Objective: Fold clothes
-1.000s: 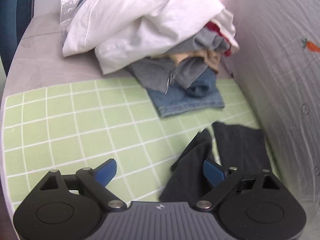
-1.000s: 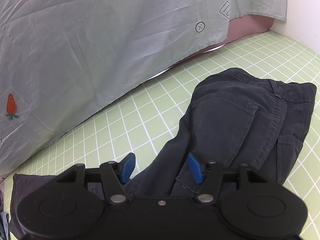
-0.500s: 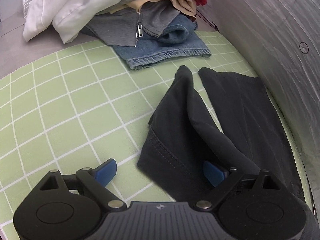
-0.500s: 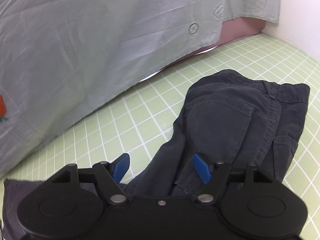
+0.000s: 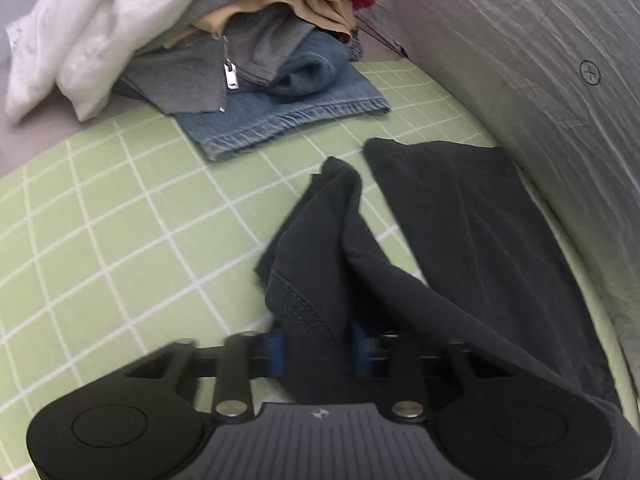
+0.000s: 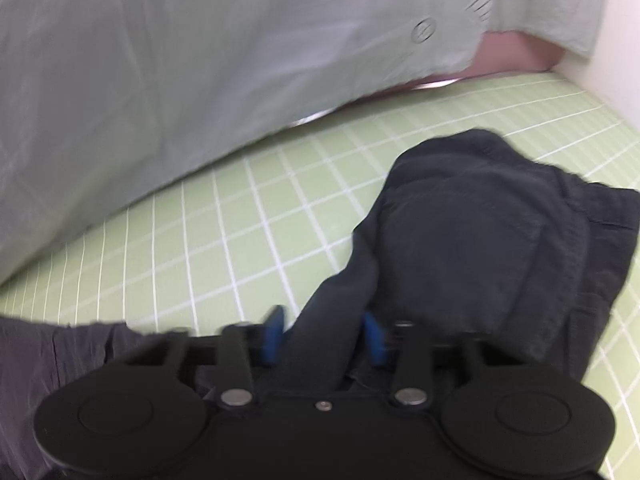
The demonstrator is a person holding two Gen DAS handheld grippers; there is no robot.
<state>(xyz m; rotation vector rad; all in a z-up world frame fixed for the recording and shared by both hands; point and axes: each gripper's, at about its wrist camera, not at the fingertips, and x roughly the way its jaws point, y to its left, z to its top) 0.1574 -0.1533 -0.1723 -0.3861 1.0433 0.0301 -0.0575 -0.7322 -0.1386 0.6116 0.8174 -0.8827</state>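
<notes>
Two claws pinch the dark trousers on the green checked surface

The left claw (image 5: 318,346) has just been closing, and its blue pads now squeeze a fold of the dark trousers (image 5: 472,240) near one leg end; the right claw (image 6: 322,336) has just been closing too and grips the cloth near the seat. The trousers lie on the green surface (image 5: 120,220). Farther off sits a pile of clothes (image 5: 224,40), with a pale sheet (image 6: 200,60) behind

Black tool (image 5: 318,346), blue pads (image 5: 276,350)
</notes>
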